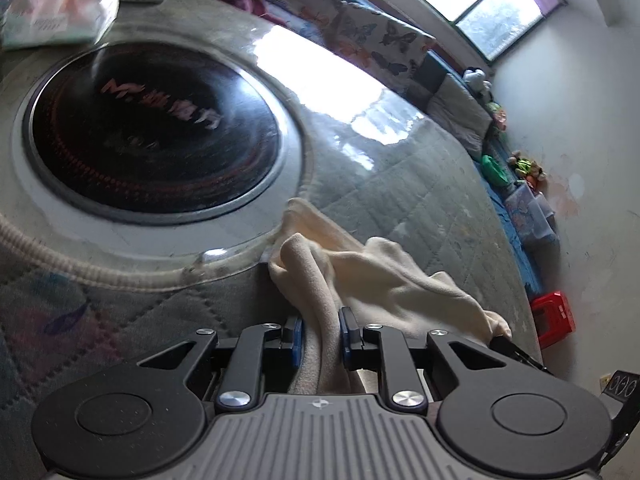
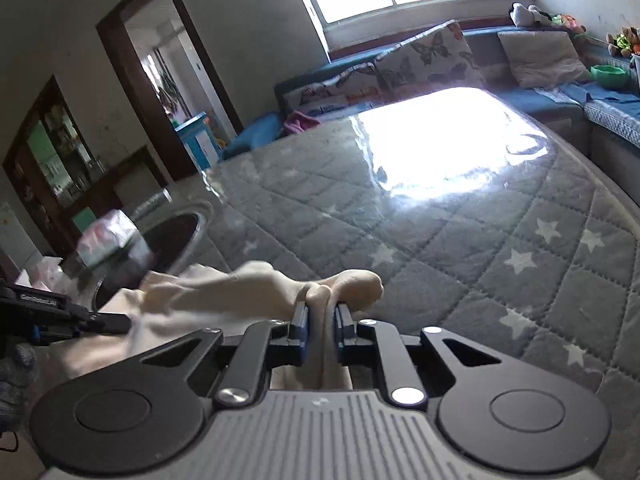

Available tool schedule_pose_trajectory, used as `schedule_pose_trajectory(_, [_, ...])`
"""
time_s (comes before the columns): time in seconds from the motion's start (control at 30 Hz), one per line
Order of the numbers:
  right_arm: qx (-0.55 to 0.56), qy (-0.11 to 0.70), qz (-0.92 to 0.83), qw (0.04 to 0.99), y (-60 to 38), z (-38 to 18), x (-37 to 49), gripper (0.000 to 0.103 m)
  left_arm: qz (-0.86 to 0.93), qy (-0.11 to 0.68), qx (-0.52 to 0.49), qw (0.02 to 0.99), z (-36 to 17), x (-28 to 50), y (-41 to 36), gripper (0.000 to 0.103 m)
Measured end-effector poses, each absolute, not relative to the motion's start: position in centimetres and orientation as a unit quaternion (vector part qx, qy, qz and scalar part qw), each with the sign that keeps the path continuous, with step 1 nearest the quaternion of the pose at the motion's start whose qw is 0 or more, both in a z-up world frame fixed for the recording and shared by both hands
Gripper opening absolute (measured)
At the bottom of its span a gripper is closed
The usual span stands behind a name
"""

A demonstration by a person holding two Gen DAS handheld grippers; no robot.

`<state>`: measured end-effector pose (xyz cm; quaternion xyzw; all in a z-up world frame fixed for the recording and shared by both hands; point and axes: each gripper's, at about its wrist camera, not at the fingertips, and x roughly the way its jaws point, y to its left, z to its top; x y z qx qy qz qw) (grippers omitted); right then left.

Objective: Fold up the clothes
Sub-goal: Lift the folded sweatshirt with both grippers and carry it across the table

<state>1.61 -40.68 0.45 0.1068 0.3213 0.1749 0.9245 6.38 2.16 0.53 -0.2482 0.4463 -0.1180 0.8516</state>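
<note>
A cream fleece garment [image 1: 384, 276] hangs bunched between my two grippers above the quilted grey star-pattern table cover [image 2: 460, 240]. My left gripper [image 1: 322, 330] is shut on a fold of the garment. My right gripper [image 2: 320, 322] is shut on another bunched edge of the garment [image 2: 256, 284], a little above the cover. The left gripper [image 2: 60, 316] shows at the left of the right wrist view, and the right gripper's tip [image 1: 516, 352] shows at the right of the left wrist view.
A round black induction cooktop [image 1: 156, 128] is set into the table. A plastic-wrapped packet [image 1: 60, 8] lies beside it. A blue sofa with butterfly cushions [image 2: 424, 56] and toys runs along the window wall. A red stool [image 1: 554, 316] stands on the floor.
</note>
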Motion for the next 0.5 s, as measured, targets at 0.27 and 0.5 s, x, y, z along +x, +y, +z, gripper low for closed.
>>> schedule_pose_trajectory(0.27, [0.093,0.294,0.166,0.937,-41.7,3.0,1.0,0.01,-0.163,0.424,-0.219,0.864,2.8,7.9,-0.8,0.017])
schedule_pose_trajectory(0.5, [0.063,0.272,0.12,0.953,-44.6,5.4,2.7,0.01,-0.206,0.418,-0.197,0.862,3.7,10.8,-6.3,0.016])
